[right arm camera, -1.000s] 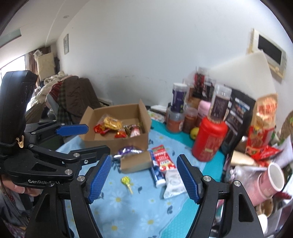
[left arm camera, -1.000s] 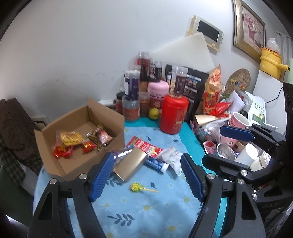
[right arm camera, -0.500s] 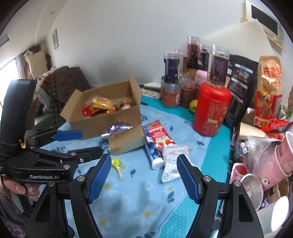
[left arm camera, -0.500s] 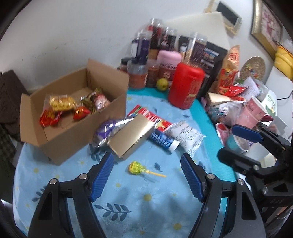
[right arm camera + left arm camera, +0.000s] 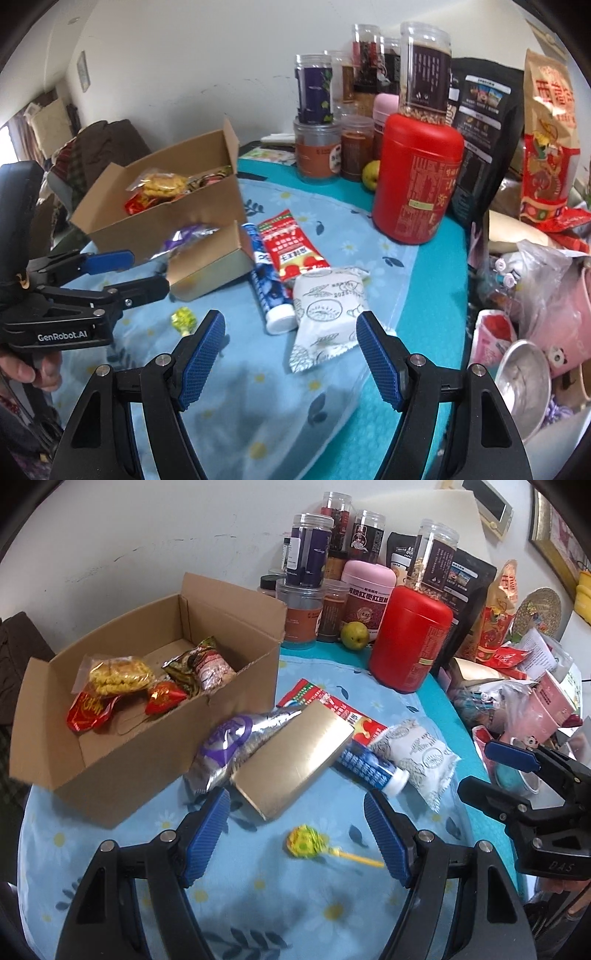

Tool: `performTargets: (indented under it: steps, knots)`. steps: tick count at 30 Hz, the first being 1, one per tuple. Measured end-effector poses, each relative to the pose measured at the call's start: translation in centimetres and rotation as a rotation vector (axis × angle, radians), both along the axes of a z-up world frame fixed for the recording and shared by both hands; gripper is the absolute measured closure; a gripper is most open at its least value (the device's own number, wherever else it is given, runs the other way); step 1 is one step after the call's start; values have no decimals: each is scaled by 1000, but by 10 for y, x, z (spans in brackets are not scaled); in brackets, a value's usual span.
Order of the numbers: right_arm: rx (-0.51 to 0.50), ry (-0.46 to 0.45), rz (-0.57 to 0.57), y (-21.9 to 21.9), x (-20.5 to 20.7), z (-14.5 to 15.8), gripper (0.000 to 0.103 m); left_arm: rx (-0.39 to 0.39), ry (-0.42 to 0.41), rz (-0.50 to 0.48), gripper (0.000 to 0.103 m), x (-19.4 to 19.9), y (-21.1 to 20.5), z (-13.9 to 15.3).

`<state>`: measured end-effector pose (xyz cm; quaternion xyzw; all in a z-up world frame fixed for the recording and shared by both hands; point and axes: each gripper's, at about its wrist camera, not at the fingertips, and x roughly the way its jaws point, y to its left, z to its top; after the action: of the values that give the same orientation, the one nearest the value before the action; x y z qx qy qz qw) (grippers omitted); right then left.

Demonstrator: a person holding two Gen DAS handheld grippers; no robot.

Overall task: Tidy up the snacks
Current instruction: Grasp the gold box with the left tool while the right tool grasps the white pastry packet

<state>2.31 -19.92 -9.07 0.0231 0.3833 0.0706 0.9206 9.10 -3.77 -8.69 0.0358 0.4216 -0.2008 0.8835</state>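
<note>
An open cardboard box (image 5: 147,746) at the left of the flowered tablecloth holds several wrapped snacks. Beside it lie a gold box (image 5: 295,757) across a purple-silver packet (image 5: 236,738), a red packet (image 5: 325,701), a blue tube (image 5: 369,768), a white packet (image 5: 417,753) and a yellow lollipop (image 5: 306,843). My left gripper (image 5: 295,805) hangs open just above the lollipop, near the gold box's front end. My right gripper (image 5: 291,321) is open over the white packet (image 5: 325,314), touching nothing. Each gripper also shows in the other's view: the left gripper (image 5: 136,273), the right gripper (image 5: 491,771).
A red canister (image 5: 410,638), stacked jars (image 5: 310,554), a green fruit (image 5: 354,635) and a black bag (image 5: 476,122) crowd the back of the table. Pink cups (image 5: 546,709) and a metal bowl (image 5: 524,384) fill the right edge. A hand (image 5: 22,369) holds the left gripper.
Both grippers have sunk toward the table and tipped further down, so the loose snacks now sit closer and larger. Their jaws kept the same width. No snack has moved.
</note>
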Motion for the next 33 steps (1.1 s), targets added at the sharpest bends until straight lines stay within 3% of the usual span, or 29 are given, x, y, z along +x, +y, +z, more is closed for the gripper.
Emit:
performTargets:
  steps: [16, 24, 27, 28, 33]
  knots:
    - [-3, 131, -58, -20, 66, -43, 28, 41, 37, -97, 28, 53, -27, -20]
    - [51, 185, -64, -26, 71, -62, 29, 75, 46, -171, 28, 56, -38, -32]
    - [37, 185, -62, -25, 67, -62, 35, 59, 49, -175, 28, 54, -37, -33]
    - [30, 184, -60, -24, 64, -62, 39, 42, 62, -173, 29, 54, -35, -34]
    - [39, 184, -65, -22, 55, -60, 46, 26, 112, -172, 57, 47, -32, -35]
